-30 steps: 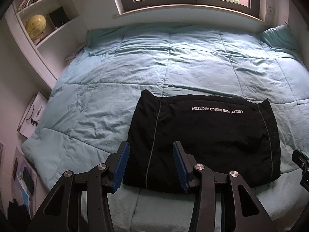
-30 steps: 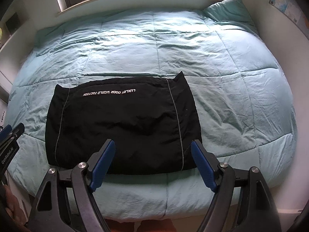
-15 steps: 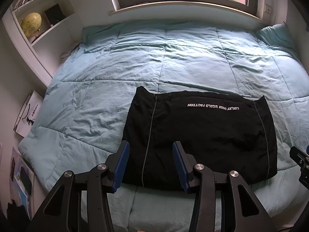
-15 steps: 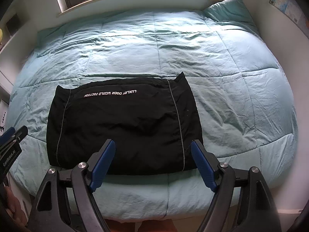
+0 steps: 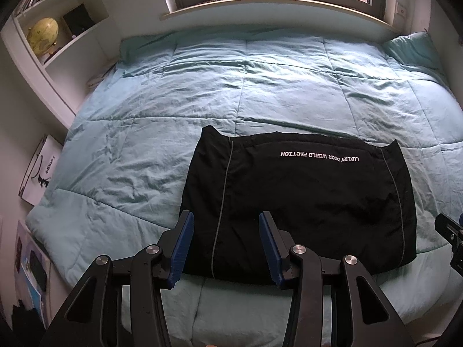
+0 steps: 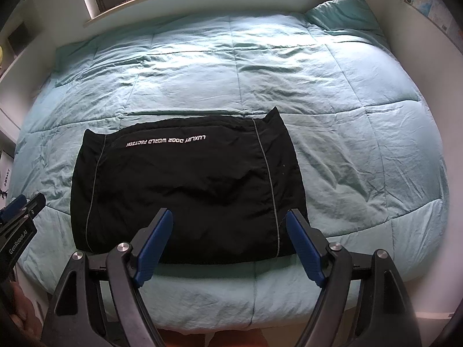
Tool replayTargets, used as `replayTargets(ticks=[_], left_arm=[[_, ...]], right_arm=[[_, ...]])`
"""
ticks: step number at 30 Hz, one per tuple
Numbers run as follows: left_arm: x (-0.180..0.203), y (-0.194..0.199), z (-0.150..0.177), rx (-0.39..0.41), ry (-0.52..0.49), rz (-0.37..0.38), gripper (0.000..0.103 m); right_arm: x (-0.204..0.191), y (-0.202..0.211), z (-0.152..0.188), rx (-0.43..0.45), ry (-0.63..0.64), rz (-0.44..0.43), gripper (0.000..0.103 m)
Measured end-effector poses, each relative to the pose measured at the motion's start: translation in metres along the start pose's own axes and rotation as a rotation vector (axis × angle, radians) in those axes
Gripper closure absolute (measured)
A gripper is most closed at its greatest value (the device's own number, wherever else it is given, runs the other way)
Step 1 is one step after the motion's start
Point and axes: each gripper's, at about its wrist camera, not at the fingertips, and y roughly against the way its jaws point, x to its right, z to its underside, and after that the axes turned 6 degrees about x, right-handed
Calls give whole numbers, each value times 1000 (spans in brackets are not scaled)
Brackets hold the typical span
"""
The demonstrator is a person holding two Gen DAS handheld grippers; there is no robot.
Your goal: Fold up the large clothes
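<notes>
Already folded into a flat rectangle, the black garment [image 5: 301, 202] lies on the bed [image 5: 173, 115] near its front edge — left gripper [image 5: 225, 248] and right gripper [image 6: 228, 245] both spread, holding nothing.

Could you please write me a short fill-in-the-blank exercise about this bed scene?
1. The folded garment is ____ in colour.
2. It lies on a light ____ quilt.
3. Both the left tool and the right tool are ____, holding nothing.
4. On the shelf stands a round ____.

Missing words: black; blue; open; globe
</notes>
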Motion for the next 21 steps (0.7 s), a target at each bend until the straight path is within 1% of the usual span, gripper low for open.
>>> replayTargets(ticks=[10, 16, 21], left_arm=[[-3, -3, -6, 15, 1, 6, 55], [0, -8, -7, -3, -12, 18, 55], [0, -8, -8, 3, -19, 12, 55]], right_arm=[[-2, -4, -4, -3, 2, -2, 21], [-3, -5, -5, -6, 2, -3, 21], [-5, -6, -6, -7, 8, -5, 21]])
